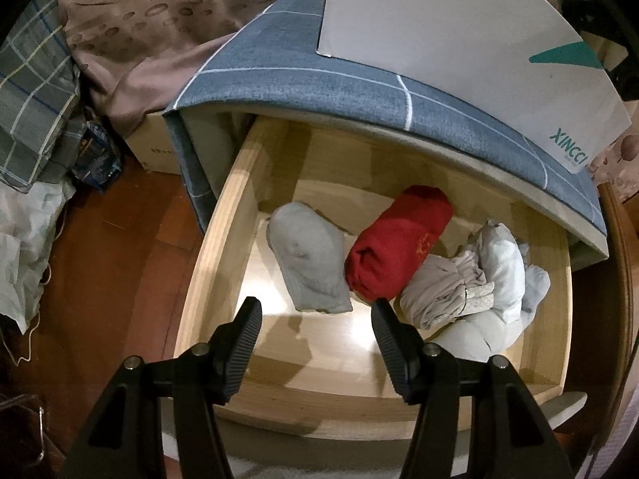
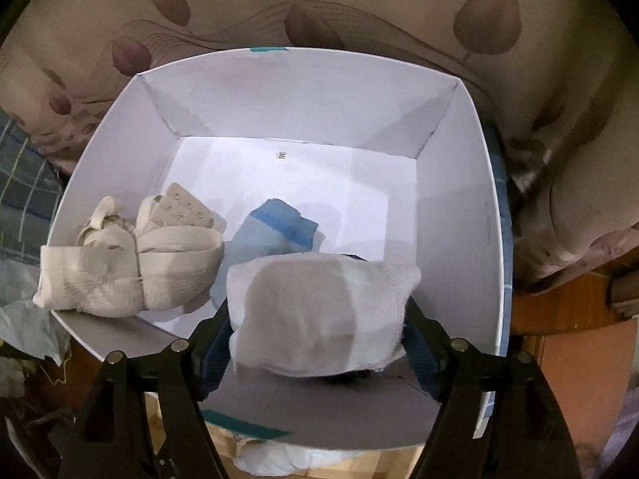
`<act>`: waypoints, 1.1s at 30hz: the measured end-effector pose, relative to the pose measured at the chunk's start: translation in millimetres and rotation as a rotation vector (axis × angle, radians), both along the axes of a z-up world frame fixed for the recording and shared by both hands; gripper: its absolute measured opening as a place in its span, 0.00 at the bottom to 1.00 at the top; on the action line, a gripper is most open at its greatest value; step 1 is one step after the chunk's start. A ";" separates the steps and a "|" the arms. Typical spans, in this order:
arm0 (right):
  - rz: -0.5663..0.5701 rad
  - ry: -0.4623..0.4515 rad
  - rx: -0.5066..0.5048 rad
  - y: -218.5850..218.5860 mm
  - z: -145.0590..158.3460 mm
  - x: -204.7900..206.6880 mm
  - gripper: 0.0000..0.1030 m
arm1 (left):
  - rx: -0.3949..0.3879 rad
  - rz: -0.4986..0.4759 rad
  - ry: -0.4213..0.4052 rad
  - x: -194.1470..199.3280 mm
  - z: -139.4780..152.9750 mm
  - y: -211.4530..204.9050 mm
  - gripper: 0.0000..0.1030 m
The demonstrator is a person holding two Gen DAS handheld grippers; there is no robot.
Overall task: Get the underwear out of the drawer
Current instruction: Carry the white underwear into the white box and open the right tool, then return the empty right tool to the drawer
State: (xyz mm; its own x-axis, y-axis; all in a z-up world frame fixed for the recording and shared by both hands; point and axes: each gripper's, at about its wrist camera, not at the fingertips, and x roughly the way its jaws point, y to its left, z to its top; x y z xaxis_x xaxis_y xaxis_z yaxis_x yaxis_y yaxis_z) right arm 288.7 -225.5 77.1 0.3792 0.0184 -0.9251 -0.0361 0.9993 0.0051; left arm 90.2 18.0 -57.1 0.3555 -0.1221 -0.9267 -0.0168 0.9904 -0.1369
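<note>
In the left wrist view an open wooden drawer [image 1: 215, 247] holds a grey folded piece [image 1: 309, 261], a red rolled piece [image 1: 399, 239] and a pale bundle of underwear [image 1: 479, 283]. My left gripper [image 1: 315, 311] is open and empty above the drawer's front part, just short of the grey and red pieces. In the right wrist view my right gripper [image 2: 319, 319] is shut on a white folded piece of underwear [image 2: 319, 311], held over the near edge of a white cardboard box [image 2: 455, 183]. In the box lie a beige bra [image 2: 127, 267] and a blue piece [image 2: 275, 227].
The white box [image 1: 459, 40] sits on a blue checked mattress [image 1: 319, 80] above the drawer. A leaf-patterned blanket [image 2: 319, 12] lies behind the box. Bags and cloth [image 1: 36, 207] crowd the wooden floor [image 1: 120, 263] left of the drawer.
</note>
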 end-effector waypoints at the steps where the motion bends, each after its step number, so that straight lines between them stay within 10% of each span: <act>1: -0.006 0.007 0.006 -1.2 -1.8 0.3 0.73 | -0.003 0.001 0.002 0.2 -0.4 0.7 0.57; 18: 0.095 -0.050 0.027 -9.9 45.8 -95.6 0.78 | -0.014 0.024 0.017 1.8 -3.8 3.9 0.57; 33: 0.031 0.150 0.080 -54.6 -72.5 -167.6 0.57 | 0.018 0.014 0.024 1.8 -4.7 -0.1 0.57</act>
State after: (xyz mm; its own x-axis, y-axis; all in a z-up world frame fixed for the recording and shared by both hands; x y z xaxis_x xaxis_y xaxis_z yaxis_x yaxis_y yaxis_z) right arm 121.1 -280.1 4.6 0.2354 0.1042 -0.9663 -0.0597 0.9939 0.0926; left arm 92.0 17.9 -61.8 0.3347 -0.1002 -0.9370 -0.0332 0.9925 -0.1180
